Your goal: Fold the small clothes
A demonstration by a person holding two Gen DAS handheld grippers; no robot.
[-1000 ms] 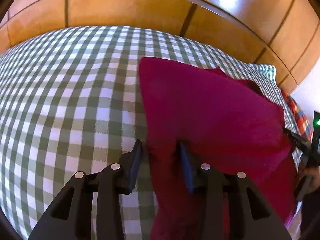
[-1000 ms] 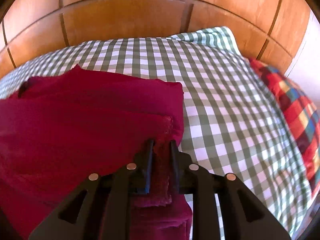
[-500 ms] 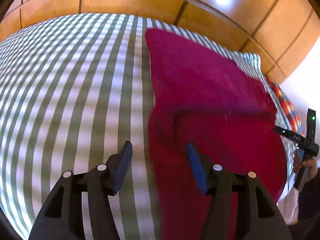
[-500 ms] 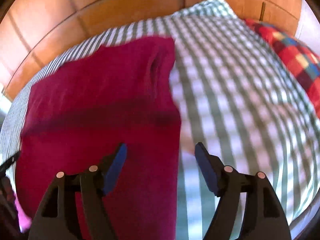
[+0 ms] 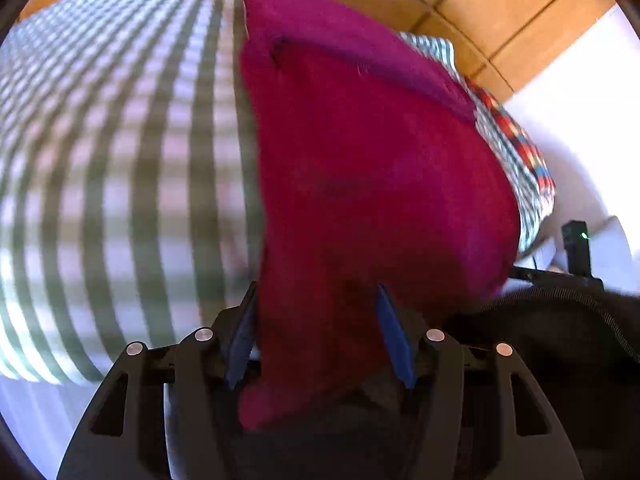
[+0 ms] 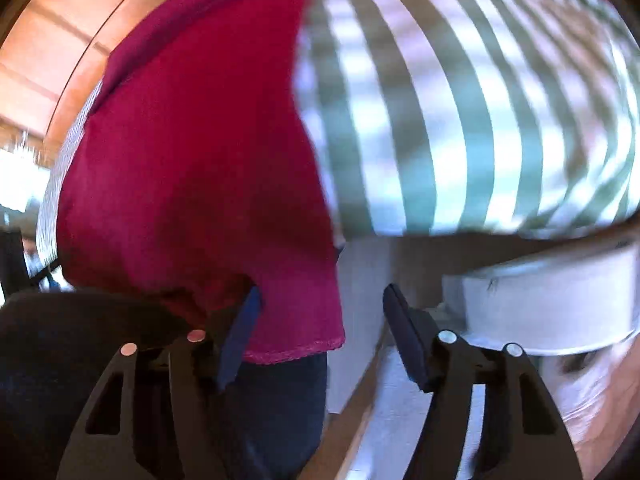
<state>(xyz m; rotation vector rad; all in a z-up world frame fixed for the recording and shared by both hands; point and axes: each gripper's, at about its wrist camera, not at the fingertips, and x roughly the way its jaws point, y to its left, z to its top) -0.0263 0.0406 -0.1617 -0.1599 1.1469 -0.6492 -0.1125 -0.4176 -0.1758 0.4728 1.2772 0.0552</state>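
Regrasp step: both grippers, left gripper [image 5: 316, 332] and right gripper [image 6: 320, 332], spread apart around the red garment [image 5: 360, 160] hem at the bed [image 5: 120, 160] edge; next, pinch both corners.

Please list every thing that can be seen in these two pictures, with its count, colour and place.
garment: one, magenta, lying on the bed, its near edge hanging over the side
bed cover: one, green and white check, under the garment
wooden panels: several, brown, behind the bed
plaid cloth: one, red with blue and yellow, at the bed's far right edge
left tool: one, black with blue pads, open, fabric between the fingers
right tool: one, black with blue pads, open at the hem
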